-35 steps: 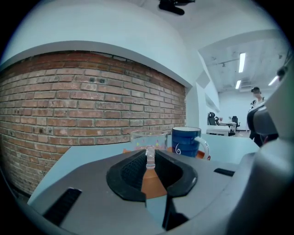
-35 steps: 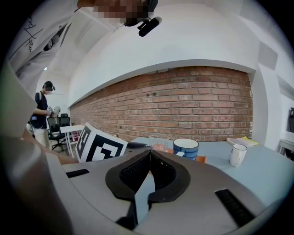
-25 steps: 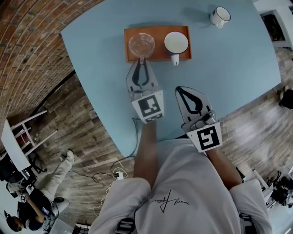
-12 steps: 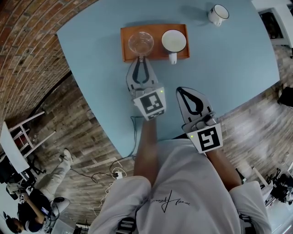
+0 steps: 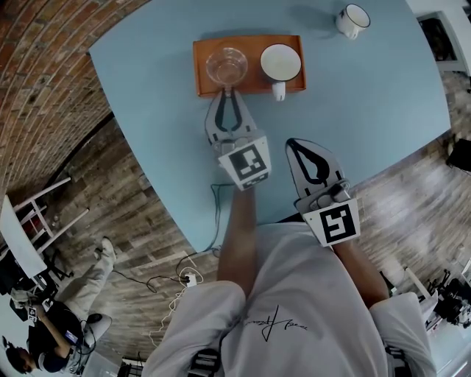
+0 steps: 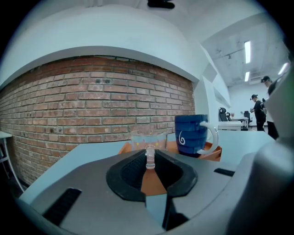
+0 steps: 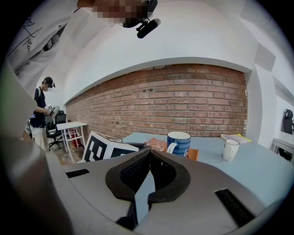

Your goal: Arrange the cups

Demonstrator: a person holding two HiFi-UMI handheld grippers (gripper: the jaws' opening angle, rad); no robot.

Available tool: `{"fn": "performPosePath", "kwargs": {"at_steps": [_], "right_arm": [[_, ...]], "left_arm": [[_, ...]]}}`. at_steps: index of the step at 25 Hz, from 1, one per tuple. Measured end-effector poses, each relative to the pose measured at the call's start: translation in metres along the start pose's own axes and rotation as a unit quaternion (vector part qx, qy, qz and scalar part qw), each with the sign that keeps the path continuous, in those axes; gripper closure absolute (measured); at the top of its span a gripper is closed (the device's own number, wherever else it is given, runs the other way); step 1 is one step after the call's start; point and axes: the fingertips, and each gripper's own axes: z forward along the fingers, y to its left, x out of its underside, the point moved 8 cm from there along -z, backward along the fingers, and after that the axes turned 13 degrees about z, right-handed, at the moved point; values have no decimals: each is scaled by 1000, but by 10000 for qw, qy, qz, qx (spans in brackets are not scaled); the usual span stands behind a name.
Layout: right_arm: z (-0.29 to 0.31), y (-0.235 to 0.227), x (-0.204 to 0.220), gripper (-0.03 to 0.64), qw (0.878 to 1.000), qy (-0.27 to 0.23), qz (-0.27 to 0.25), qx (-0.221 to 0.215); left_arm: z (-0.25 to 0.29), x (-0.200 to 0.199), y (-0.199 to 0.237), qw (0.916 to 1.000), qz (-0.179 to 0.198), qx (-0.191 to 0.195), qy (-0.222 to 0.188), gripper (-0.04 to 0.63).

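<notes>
Now the left claw (image 5: pixel 229 90) reaches over the near rim of the orange tray (image 5: pixel 200 76) at the far middle of the blue bench (image 5: pixel 368 103). It is clenched on the clear handle (image 6: pixel 150 157) of the glass cup (image 5: pixel 226 65), with the handle pinched between its tips in the left gripper view. The glass cup stands upright on the left part of the tray. Just to its right on the same tray is the blue mug (image 5: pixel 280 62), white inside, its handle pointing to the near side. A white mug (image 5: pixel 352 20) stands alone at the far right of the bench, well apart from the tray. The right claw (image 5: pixel 293 143) hangs over the near part of the bench, its jaws clenched together on nothing.
</notes>
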Motion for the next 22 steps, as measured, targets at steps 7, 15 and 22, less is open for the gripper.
{"fn": "performPosePath", "kwargs": {"at_steps": [7,15,22], "right_arm": [[-1,-1,-1,595,10000,4,-8,-13],[-2,-1,-1,595,10000,16,-18,-4],[-3,-1,-1,595,10000,-12,-22,4]], "left_arm": [[1,0,-1,9999,53,-38,-105,540],[1,2,-5,9995,284,-68,-143,538],[0,1,-4,9996,236,-29,-155,511]]}}
